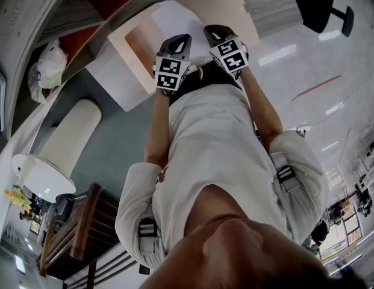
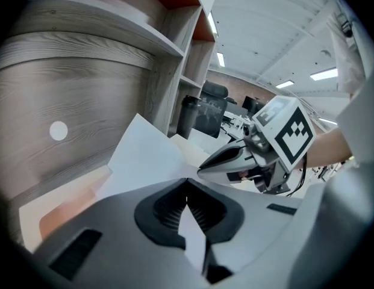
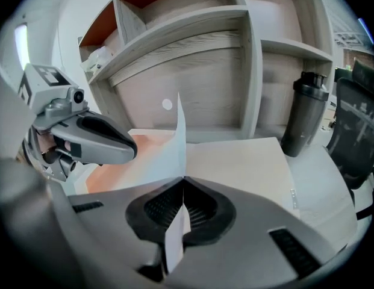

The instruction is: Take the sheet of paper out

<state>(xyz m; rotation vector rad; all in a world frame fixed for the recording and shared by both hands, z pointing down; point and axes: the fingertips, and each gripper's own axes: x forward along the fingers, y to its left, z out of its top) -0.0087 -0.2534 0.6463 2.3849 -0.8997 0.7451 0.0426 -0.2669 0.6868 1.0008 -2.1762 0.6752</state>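
Left hand-held gripper (image 2: 187,179) was clamped shut on the sheet of paper (image 2: 144,155). Its ribbed black pads pinched the thin white edge, and a sliver of the sheet showed behind the jaws. Right hand-held gripper (image 3: 184,178) was closed on the same sheet in the same way, with the paper standing nearly edge-on above its jaws in the right gripper view.

The sheet was smooth and white, one pointed corner rising free, and it was held up between the two grippers over the pale, matte desk (image 3: 247,161). Both grippers had rounded grey shells tapering to narrow tips, and each carried a cube of black-and-white square markers.

In the head view the person's forearms reached out side by side. The grippers were close together and tilted downward, their tips near each other on the sheet.

Beyond the desk stood a shelf unit (image 3: 193,59) of grey wood grain with an orange back panel. A black cylindrical shaker bottle (image 3: 302,113) stood upright near the desk's far right corner, well apart from the sheet. A black mesh office chair (image 3: 355,131) sat off the desk's right edge. Bare desk top lay under the paper.
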